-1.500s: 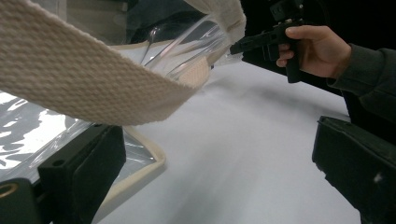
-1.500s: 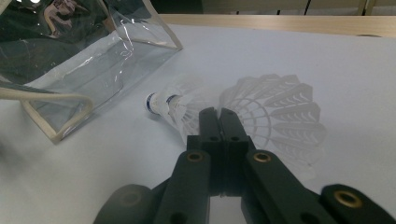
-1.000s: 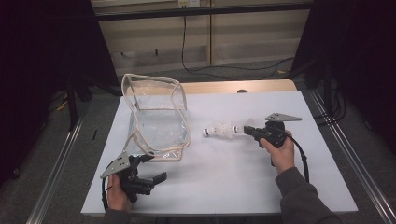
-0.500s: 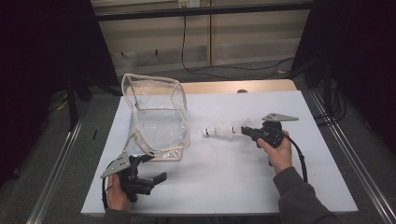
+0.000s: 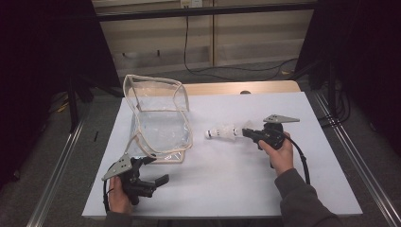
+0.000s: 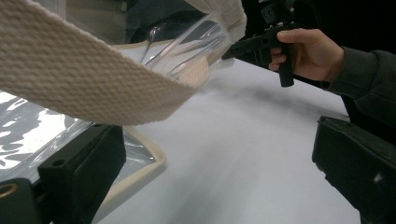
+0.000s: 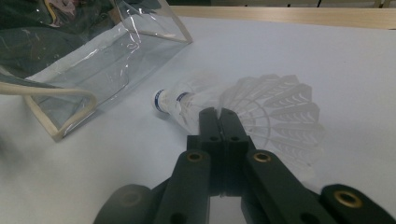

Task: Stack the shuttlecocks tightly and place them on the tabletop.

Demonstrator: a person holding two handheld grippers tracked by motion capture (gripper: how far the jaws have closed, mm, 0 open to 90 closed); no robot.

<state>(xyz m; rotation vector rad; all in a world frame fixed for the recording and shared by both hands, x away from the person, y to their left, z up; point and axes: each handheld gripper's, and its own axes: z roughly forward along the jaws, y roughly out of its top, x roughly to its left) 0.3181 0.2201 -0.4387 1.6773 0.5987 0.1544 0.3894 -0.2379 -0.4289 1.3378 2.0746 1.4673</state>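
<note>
Right gripper (image 7: 218,112) clamped on shuttlecock (image 7: 261,109), frame centre; left gripper (image 5: 158,179) agape, empty | light, fragile feathers; grip cork (image 7: 161,100)

From my high view the white table (image 5: 236,184) is evenly lit from overhead, while the room around it falls off into near black. My left gripper view is soft, the table smeared, perhaps by motion. The right gripper view is sharper, with glare streaks on the clear bag (image 7: 107,56).
</note>
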